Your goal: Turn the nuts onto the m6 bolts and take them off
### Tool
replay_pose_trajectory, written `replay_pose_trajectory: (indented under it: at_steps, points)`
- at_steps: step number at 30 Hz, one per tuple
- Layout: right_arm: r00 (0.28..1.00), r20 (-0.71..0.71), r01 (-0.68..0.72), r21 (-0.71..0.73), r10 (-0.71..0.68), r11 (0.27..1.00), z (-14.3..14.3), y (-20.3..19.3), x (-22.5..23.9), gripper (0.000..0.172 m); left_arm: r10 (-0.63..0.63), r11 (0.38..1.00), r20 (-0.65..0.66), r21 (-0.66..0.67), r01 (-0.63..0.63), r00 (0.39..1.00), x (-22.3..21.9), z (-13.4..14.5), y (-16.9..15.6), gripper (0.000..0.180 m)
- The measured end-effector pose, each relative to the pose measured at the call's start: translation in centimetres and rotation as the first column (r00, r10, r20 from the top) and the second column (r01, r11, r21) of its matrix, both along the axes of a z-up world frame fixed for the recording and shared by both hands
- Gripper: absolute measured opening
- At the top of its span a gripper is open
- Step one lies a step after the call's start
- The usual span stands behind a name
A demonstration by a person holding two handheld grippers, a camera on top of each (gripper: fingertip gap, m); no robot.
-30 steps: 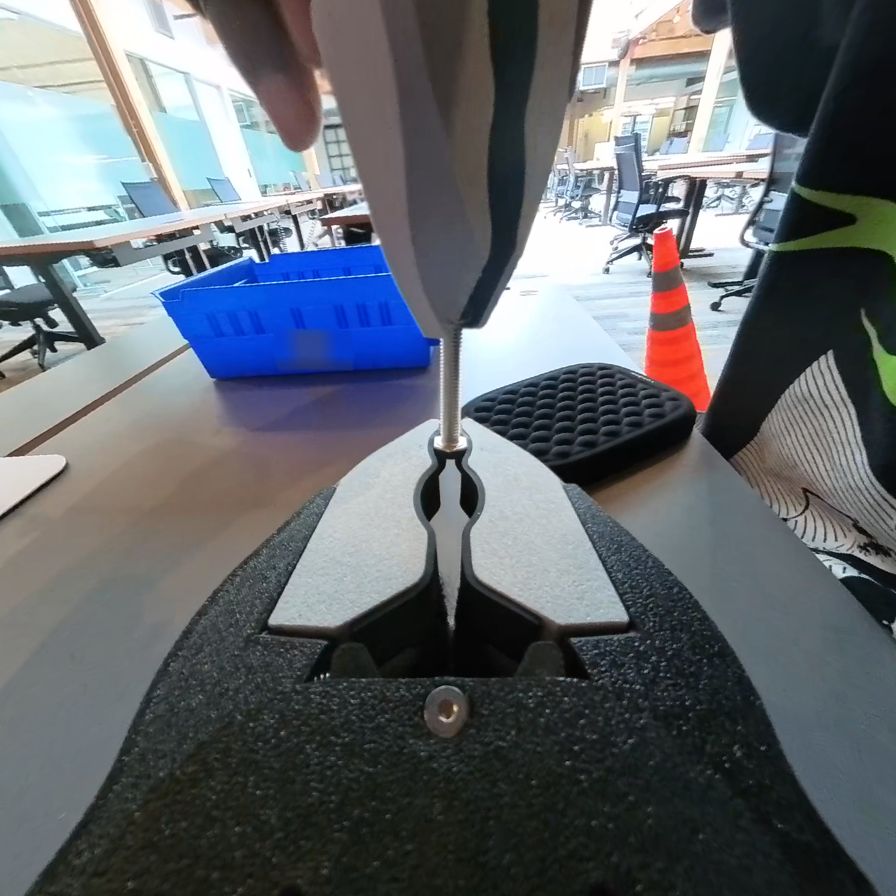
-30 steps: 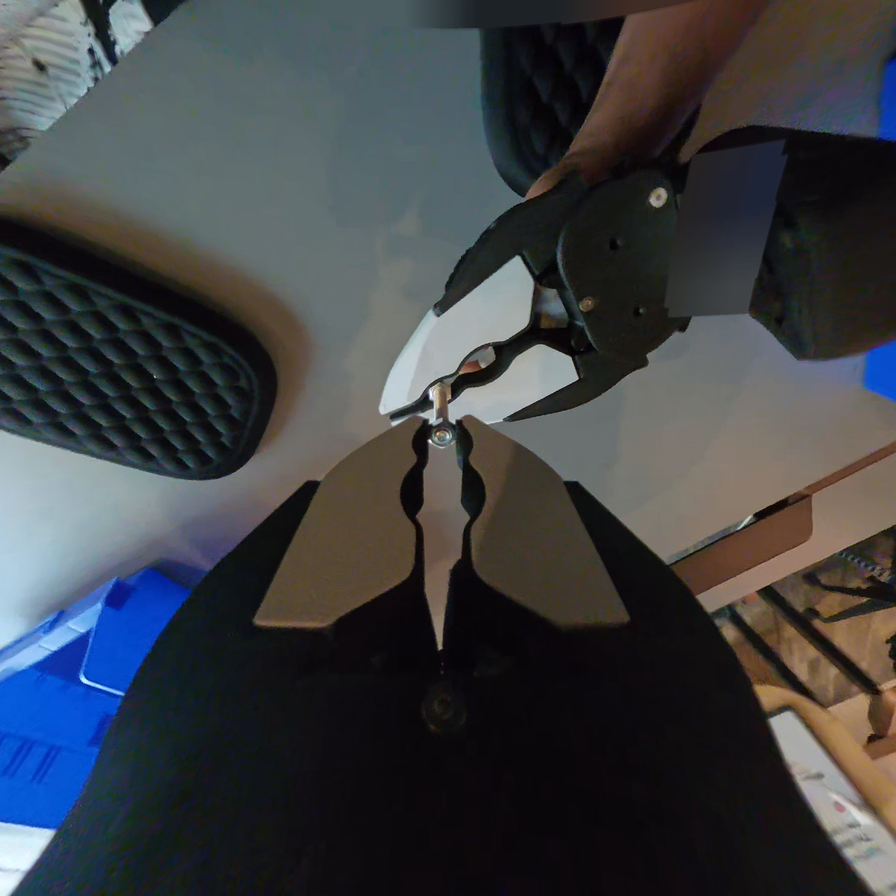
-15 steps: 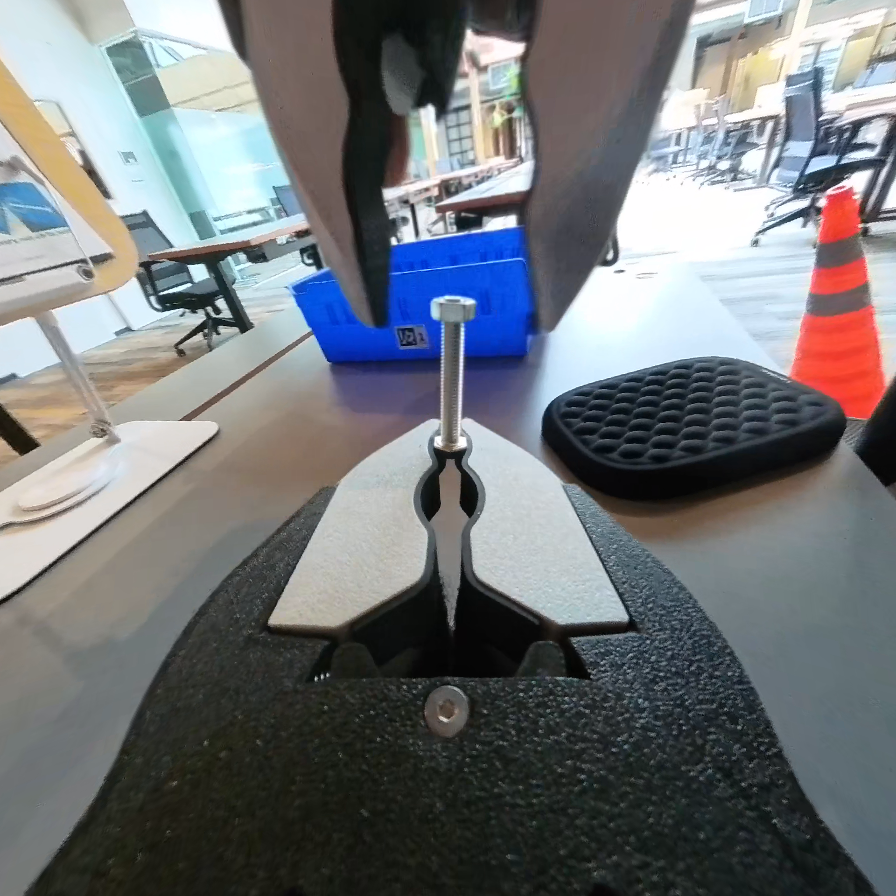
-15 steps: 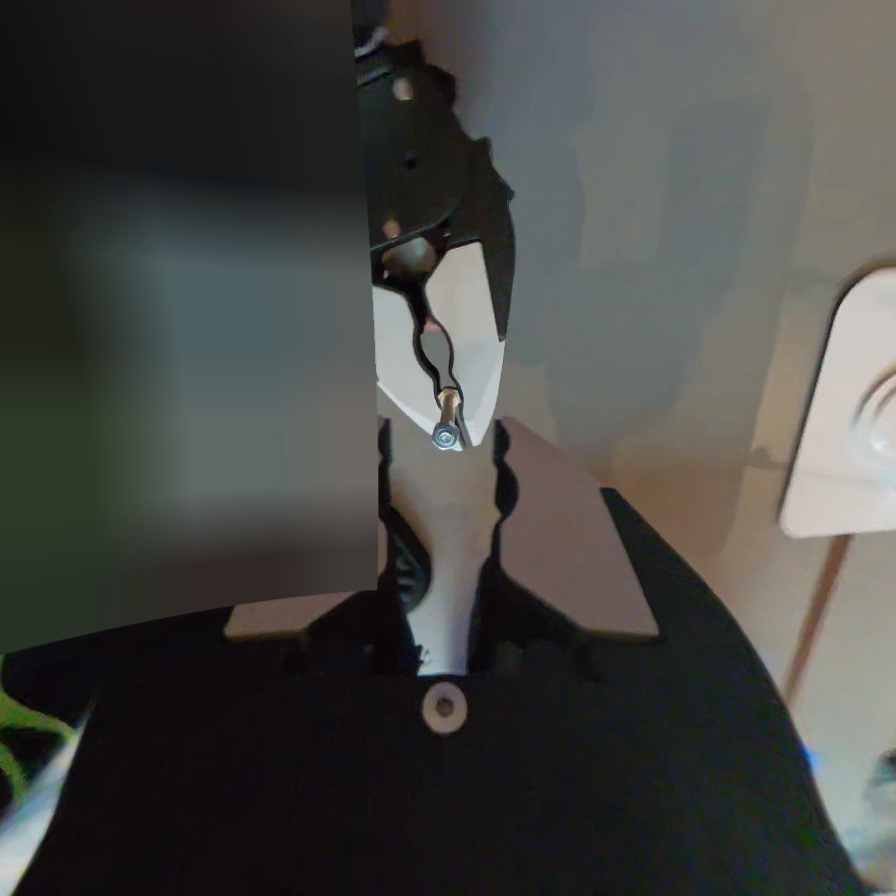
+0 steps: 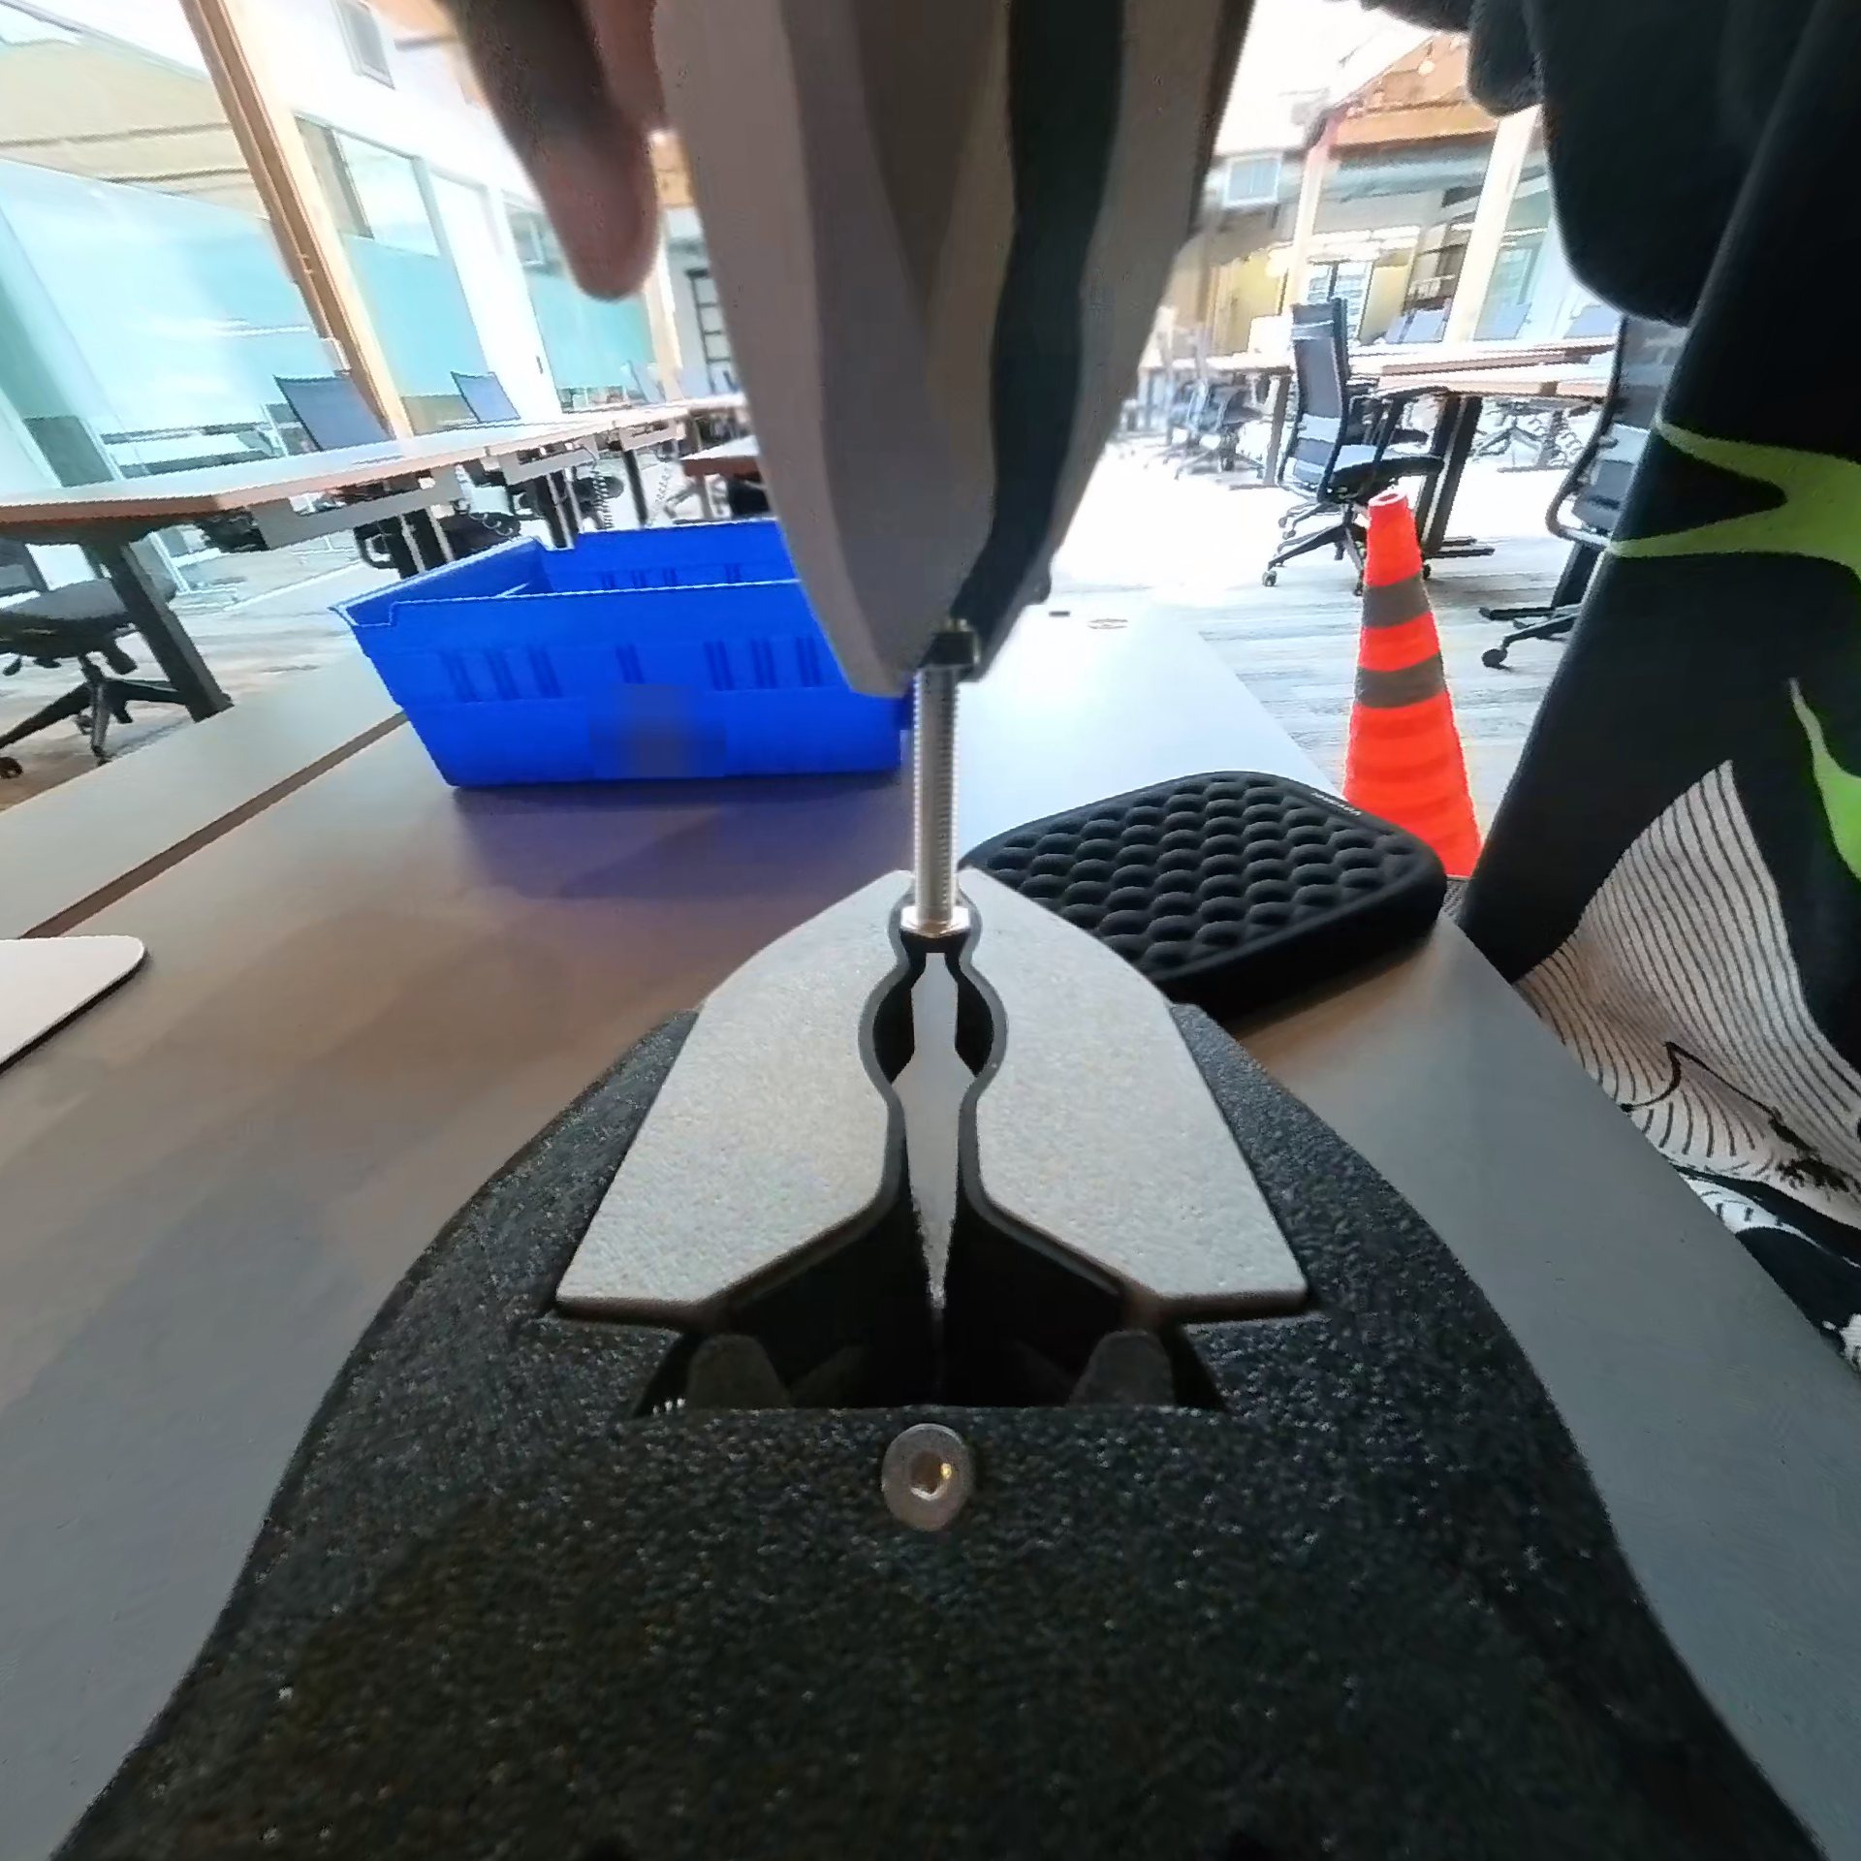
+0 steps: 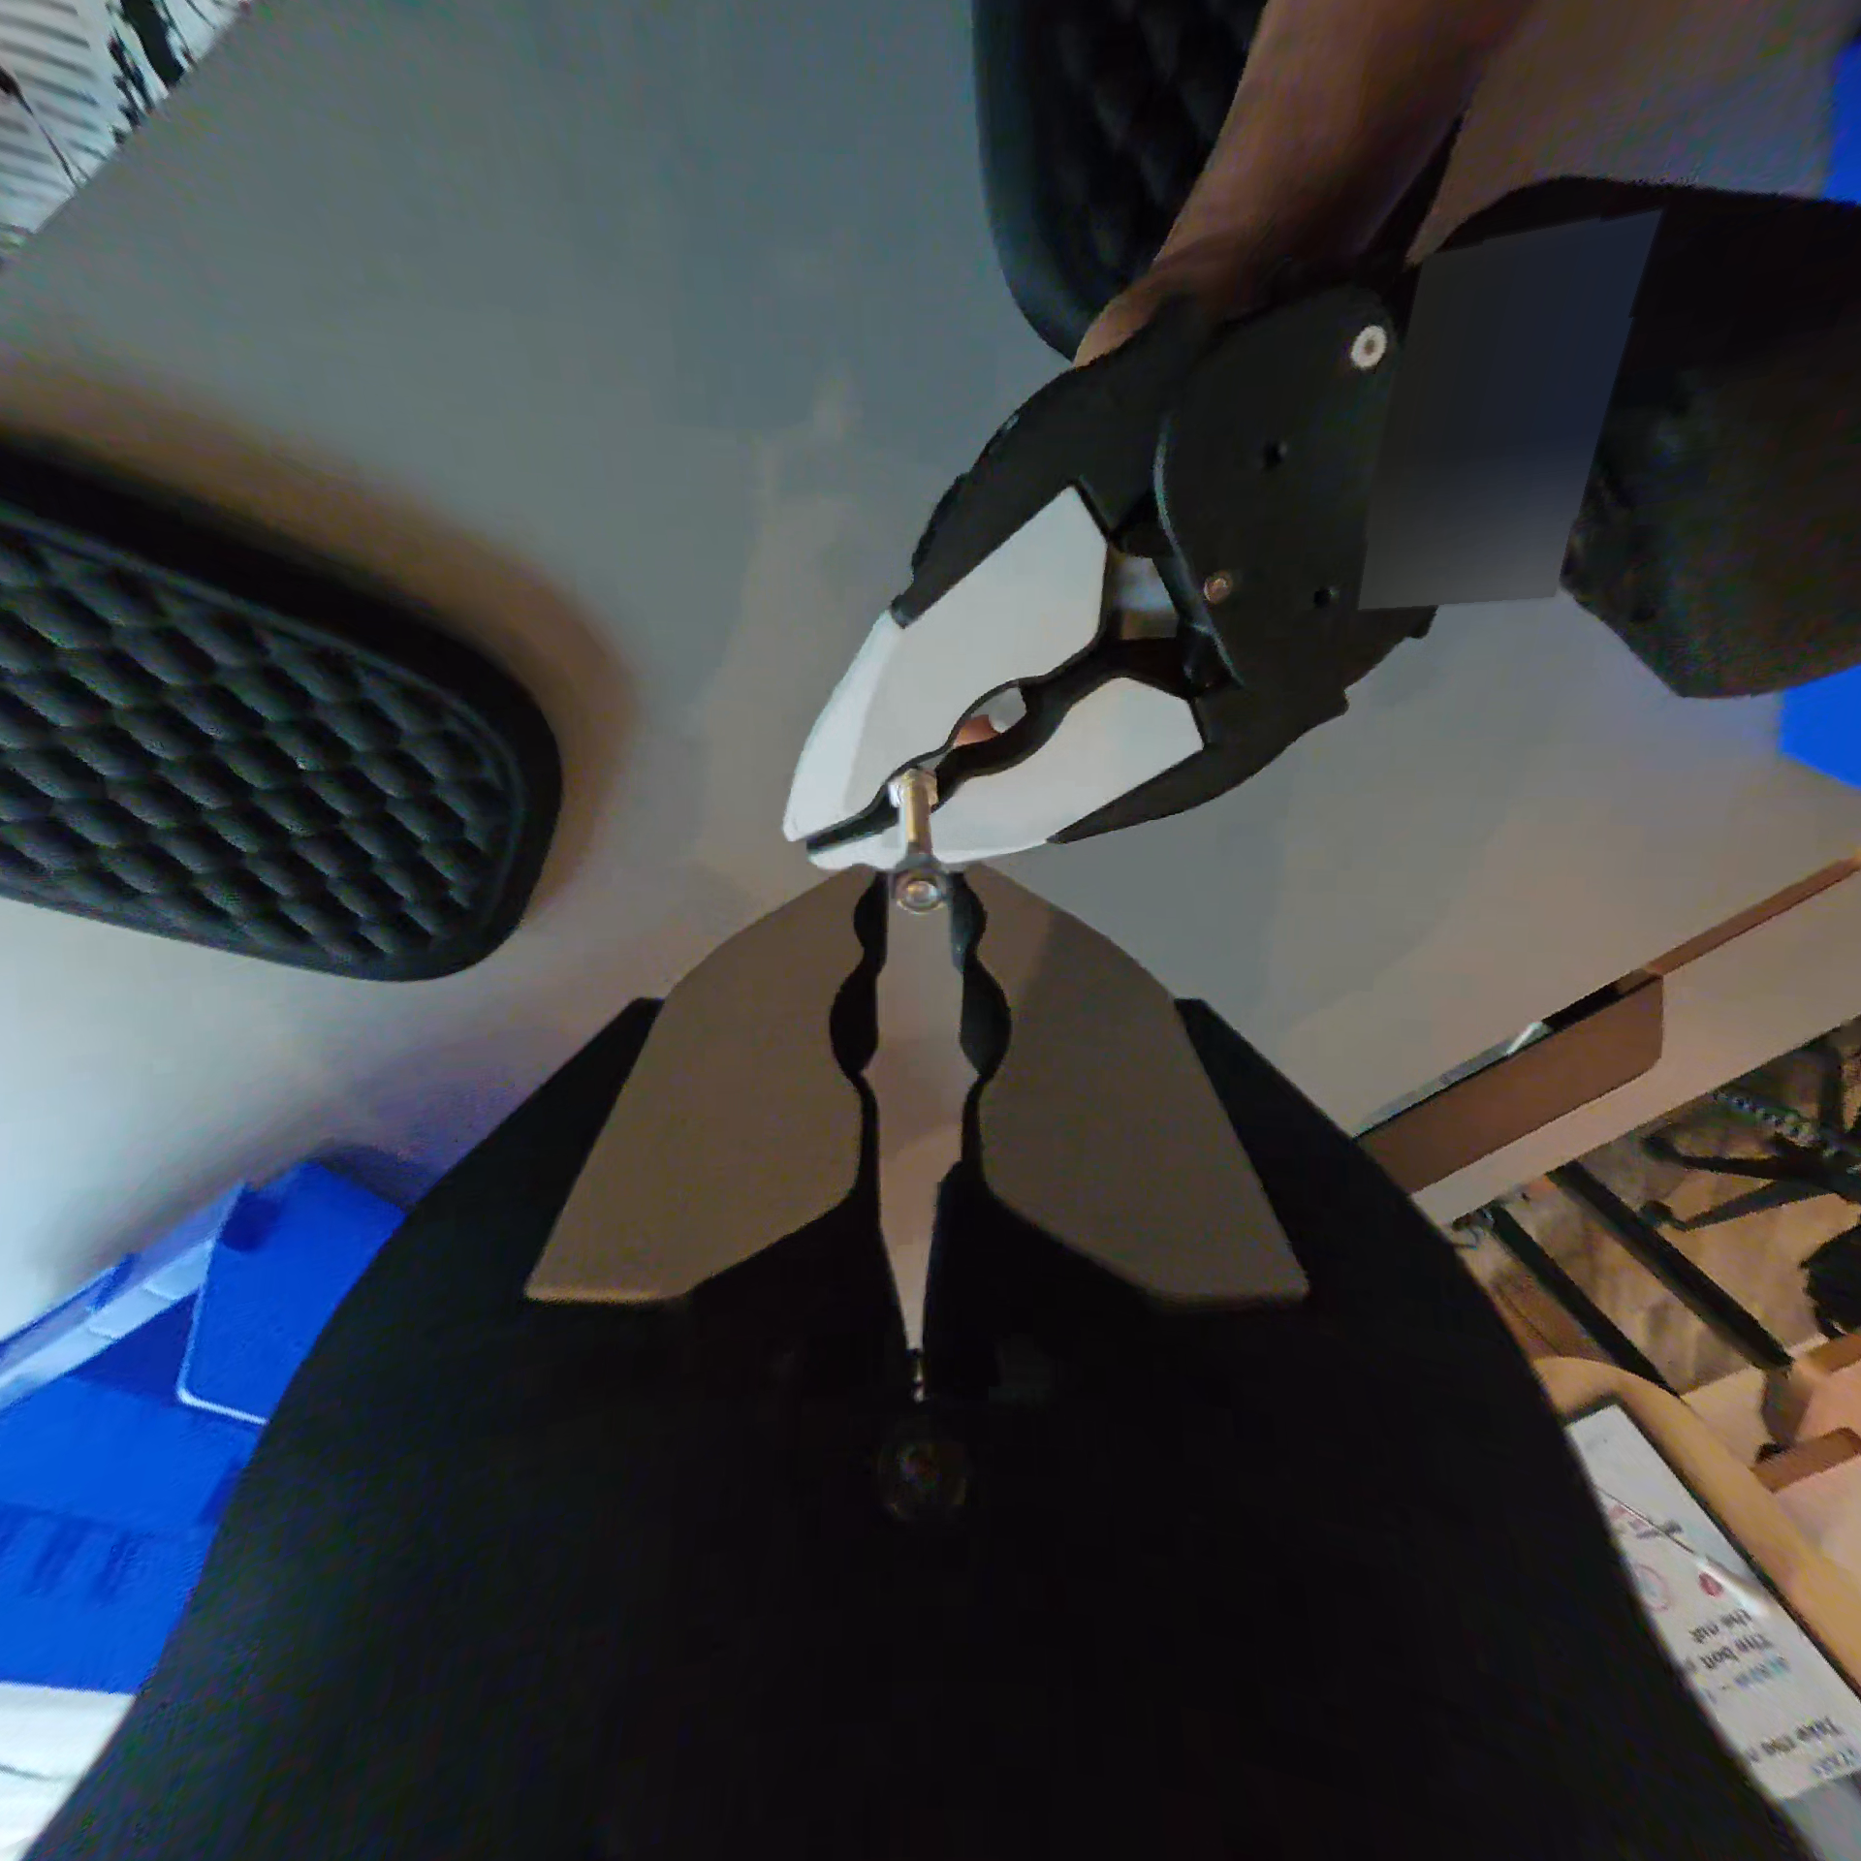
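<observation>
Left gripper (image 5: 935,932) is clamped on a hex nut (image 5: 937,916) at its fingertips, pads pressed to the nut's flats, with a silver threaded bolt (image 5: 935,796) standing straight up out of it. Right gripper (image 5: 947,645) comes down from above, its two fingers nearly together and pinching the bolt's head; the right wrist view shows the head (image 6: 918,891) squeezed between those tips, looking end-on along the shank toward the left gripper (image 6: 906,806). Whole assembly is held in the air above the dark grey table (image 5: 302,1007), well apart from the blue bin (image 5: 624,665) and near the black honeycomb pad (image 5: 1208,876). An orange cone (image 5: 1405,705) stands on the floor beyond. Progress, as a judgement: the nut sits low on the thread, far from the head, with a long run of bare thread between the two grippers. Cannot tell whether it is being run on or backed off. Either way a lot of turning is left, done in short wrist twists with regrips. No other nuts or bolts are in view.
</observation>
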State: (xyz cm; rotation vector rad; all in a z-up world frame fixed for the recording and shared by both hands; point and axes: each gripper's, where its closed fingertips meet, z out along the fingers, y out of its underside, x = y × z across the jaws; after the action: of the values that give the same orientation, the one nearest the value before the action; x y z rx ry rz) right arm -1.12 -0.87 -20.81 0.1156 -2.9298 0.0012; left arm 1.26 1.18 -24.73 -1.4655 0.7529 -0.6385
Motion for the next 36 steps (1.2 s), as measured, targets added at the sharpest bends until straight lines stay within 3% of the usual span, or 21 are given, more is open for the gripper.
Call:
replay_pose_trajectory:
  at_steps: [3, 7, 9, 11, 12, 14, 17, 19, 22, 24, 26, 29, 36]
  points:
    - [0.998, -0.01, 0.062, -0.012, -0.062, 0.998, -0.1, 0.2, -0.2, 0.01, 0.004, 1.0, -0.002, -0.003, -0.004, 1.0, 0.0, -0.1, 0.1, 0.002]
    - [0.942, -0.028, 0.331, -0.075, -0.333, 0.941, 0.1, 0.5, -0.8, 0.01, 0.075, 0.997, -0.006, 0.021, -0.075, 0.997, -0.9, 0.2, 0.6, 0.002]
    - [0.815, -0.021, 0.573, -0.121, -0.58, 0.81, 0.1, 0.9, -1.2, 0.01, 0.135, 0.99, -0.02, 0.029, -0.134, 0.991, -1.5, 0.2, 1.1, 0.002]
    - [0.585, 0.035, 0.804, -0.158, -0.81, 0.574, -0.2, 1.3, -1.0, 0.01, 0.181, 0.983, -0.036, 0.027, -0.18, 0.983, -2.1, 0.0, 1.6, 0.002]
    - [0.52, 0.071, 0.846, -0.18, -0.851, 0.502, -0.3, 1.1, -0.8, 0.01, 0.188, 0.982, -0.049, 0.031, -0.187, 0.981, -2.1, -0.1, 1.6, 0.002]
    - [0.485, 0.091, 0.867, -0.186, -0.87, 0.463, -0.4, 1.0, -0.5, 0.01, 0.191, 0.981, -0.074, 0.043, -0.188, 0.979, -1.8, -0.3, 1.5, 0.002]
    - [0.498, 0.074, 0.857, -0.193, -0.864, 0.478, -0.3, 0.9, -0.5, 0.011, 0.183, 0.983, -0.072, 0.045, -0.18, 0.981, -1.7, -0.2, 1.4, 0.002]
    - [0.545, 0.083, 0.831, -0.189, -0.835, 0.523, -0.2, 0.5, -0.5, 0.024, 0.174, 0.984, -0.065, 0.04, -0.172, 0.983, -1.7, -0.1, 1.4, 0.002]
    - [0.735, -0.026, 0.666, -0.158, -0.678, 0.729, 0.8, 1.1, -1.1, 0.039, 0.147, 0.989, -0.046, 0.026, -0.146, 0.988, -1.5, -0.1, 1.2, 0.002]
    - [0.875, -0.111, 0.463, -0.096, -0.471, 0.881, 1.7, 1.3, -1.2, 0.039, 0.122, 0.992, -0.031, 0.019, -0.121, 0.992, -1.2, 0.0, 1.0, 0.002]
    - [0.962, -0.119, 0.247, -0.017, -0.247, 0.969, 1.9, 1.0, -0.4, 0.036, 0.107, 0.994, -0.031, 0.014, -0.107, 0.994, -1.1, -0.1, 0.9, 0.002]
    - [0.994, -0.089, 0.073, 0.042, -0.069, 0.996, 1.5, 0.5, 0.4, 0.031, 0.088, 0.996, -0.025, 0.009, -0.088, 0.996, -0.9, -0.1, 0.8, 0.002]
    - [0.995, -0.087, -0.035, 0.114, 0.045, 0.993, -0.2, 0.7, -0.1, 0.02, 0.049, 0.999, -0.015, 0.009, -0.049, 0.999, -0.4, 0.0, 0.4, 0.002]
